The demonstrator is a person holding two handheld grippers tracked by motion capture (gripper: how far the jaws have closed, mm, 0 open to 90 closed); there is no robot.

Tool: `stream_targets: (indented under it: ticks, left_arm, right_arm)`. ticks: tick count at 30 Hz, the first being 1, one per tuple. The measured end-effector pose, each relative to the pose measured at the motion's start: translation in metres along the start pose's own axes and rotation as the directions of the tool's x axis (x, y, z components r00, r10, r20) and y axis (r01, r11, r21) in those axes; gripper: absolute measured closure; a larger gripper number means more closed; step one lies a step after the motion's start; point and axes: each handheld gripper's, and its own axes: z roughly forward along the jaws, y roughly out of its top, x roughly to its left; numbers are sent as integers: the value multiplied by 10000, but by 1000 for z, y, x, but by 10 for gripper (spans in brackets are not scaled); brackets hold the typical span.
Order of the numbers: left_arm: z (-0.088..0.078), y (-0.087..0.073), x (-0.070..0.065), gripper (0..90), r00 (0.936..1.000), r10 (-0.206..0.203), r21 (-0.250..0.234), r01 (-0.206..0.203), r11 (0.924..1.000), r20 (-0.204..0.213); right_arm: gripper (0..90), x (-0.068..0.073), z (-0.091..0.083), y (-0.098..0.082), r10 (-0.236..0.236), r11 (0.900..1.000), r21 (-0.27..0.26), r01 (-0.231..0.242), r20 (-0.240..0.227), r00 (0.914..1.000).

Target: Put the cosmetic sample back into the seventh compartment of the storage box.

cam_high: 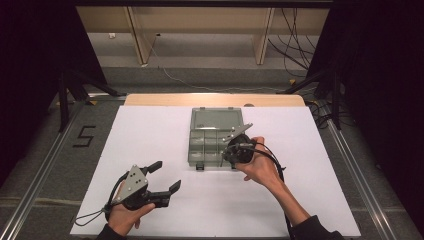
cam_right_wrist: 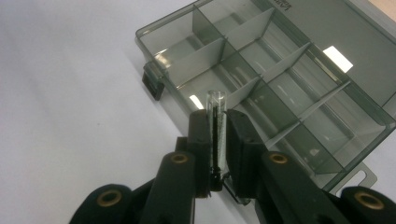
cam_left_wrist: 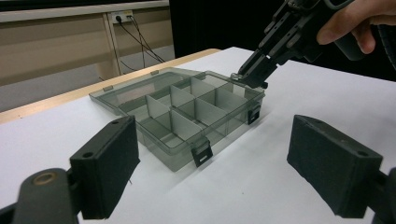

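A smoky clear organizer box (cam_high: 192, 146) lies open mid-table, its lid (cam_high: 216, 119) flat on the far side and its compartments looking empty. My right gripper (cam_high: 232, 150) hovers over the box's near right corner, tilted down, shut on a small clear tube. In the right gripper view the tube (cam_right_wrist: 217, 99) stands upright between the jaws of the right gripper (cam_right_wrist: 218, 122), above the box (cam_right_wrist: 299, 70). The left gripper (cam_high: 167, 176) rests open near the table's front left, aimed at the box (cam_left_wrist: 154, 133). Its pads (cam_left_wrist: 112, 163) stand wide apart with nothing between them, and the right gripper (cam_left_wrist: 250, 77) shows beyond.
A white sheet (cam_high: 150, 140) covers the table, with a wooden edge (cam_high: 210, 100) at the far side. A black "5" (cam_high: 84, 136) is marked on the floor at left. Tripod legs (cam_high: 65, 95) and cables (cam_high: 295, 40) stand beyond the table.
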Motion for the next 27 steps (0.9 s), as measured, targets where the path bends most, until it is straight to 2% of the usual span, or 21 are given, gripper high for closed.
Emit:
stream_targets:
  ticks: [7,8,11,12,17,20,21,23,24,26,27]
  left_arm:
    - [0,0,0,157,10000,15,8,-15,10000,-26]
    - [0,0,0,157,10000,22,22,-22,10000,-13]
    - [0,0,0,157,10000,14,4,-14,10000,-7]
    - [0,0,0,157,10000,21,13,-21,10000,-31]
    - [0,0,0,157,10000,12,-1,-12,10000,-31]
    - [0,0,0,157,10000,3,0,-3,10000,8]
    - [0,0,0,157,10000,15,1,-15,10000,-29]
    - [0,0,0,157,10000,15,3,-15,10000,-30]
    - [0,0,0,157,10000,-3,-3,3,10000,6]
    - [0,0,0,157,10000,11,-2,-11,10000,-28]
    - [0,0,0,157,10000,19,6,-19,10000,-30]
  right_arm:
    - [809,-5,4,0,210,9997,-117,-209,70,9998]
    - [809,-6,4,1,350,9993,-115,-349,110,9993]
    - [809,-8,5,1,299,9994,-179,-297,106,9995]
    - [809,-8,6,1,555,9984,-71,-555,48,9984]
    - [809,-10,10,1,466,9987,-206,-463,134,9988]
    - [809,-10,13,1,611,9976,-340,-600,322,9976]
    - [809,-12,12,2,578,9980,-268,-574,140,9982]
    - [809,-13,13,2,532,9981,-311,-527,178,9984]
    - [809,-13,14,2,669,9975,-250,-665,151,9976]
    - [809,-14,16,3,633,9976,-292,-628,164,9979]
    - [809,-12,16,3,814,9965,-204,-811,187,9965]
